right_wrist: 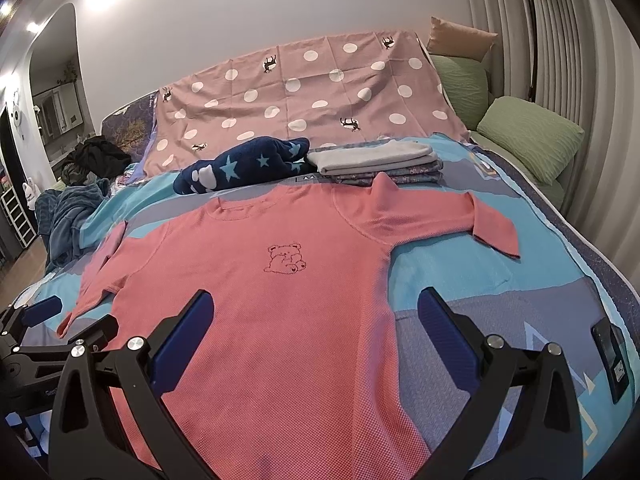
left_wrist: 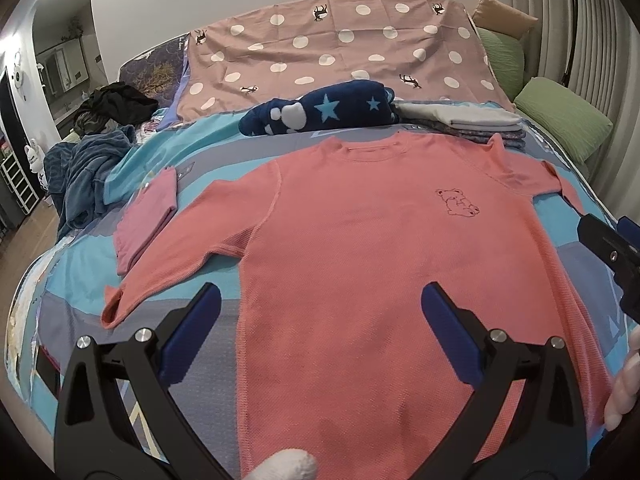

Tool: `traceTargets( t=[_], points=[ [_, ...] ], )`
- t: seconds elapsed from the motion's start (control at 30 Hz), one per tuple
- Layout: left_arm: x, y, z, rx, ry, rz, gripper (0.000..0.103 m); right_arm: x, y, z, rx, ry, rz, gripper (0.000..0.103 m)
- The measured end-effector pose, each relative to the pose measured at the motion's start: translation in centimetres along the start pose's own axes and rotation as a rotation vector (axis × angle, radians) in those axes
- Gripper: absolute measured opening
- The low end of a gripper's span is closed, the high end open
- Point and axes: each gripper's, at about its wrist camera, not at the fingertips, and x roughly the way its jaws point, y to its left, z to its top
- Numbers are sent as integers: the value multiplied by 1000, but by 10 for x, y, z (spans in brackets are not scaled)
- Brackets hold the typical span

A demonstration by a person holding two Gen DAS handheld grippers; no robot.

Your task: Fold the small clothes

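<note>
Across centre frame, pink long-sleeve shirt lies flat on bed; left gripper and right gripper above its hem, jaws wide, nothing held

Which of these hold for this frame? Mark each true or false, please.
1. The pink shirt lies spread flat, bear print up. True.
2. The left gripper is shut on the hem. False: its jaws stand open and hold nothing.
3. The right gripper is open above the shirt's lower part. True.
4. The navy star blanket lies on top of the shirt. False: it lies beyond the collar.
5. A folded grey stack sits beside the navy blanket. True.
</note>
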Motion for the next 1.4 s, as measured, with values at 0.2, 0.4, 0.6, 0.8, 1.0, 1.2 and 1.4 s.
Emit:
traceTargets(
  t=[0.2,0.4,0.6,0.8,1.0,1.2,1.4],
  points=[
    [-1,3,0,-7,-8,0,101,-3,3,1,-12,-11,-13,102],
    [1,9,1,-42,-6,22,101,-3,3,3,-7,3,-3,102],
    [-1,16,2,-65,-29,42,101,-3,9,2,-32,0,-7,102],
    [-4,18,0,-64,-62,45,101,0,13,2,-43,9,-6,102],
    [-4,20,-1,-60,-72,40,101,5,19,2,-49,21,-9,102],
    [-1,25,-3,-72,-72,18,101,9,24,1,-56,34,-10,102],
    [17,46,-6,-112,-13,-16,89,17,31,0,-66,52,-16,102]
  ],
)
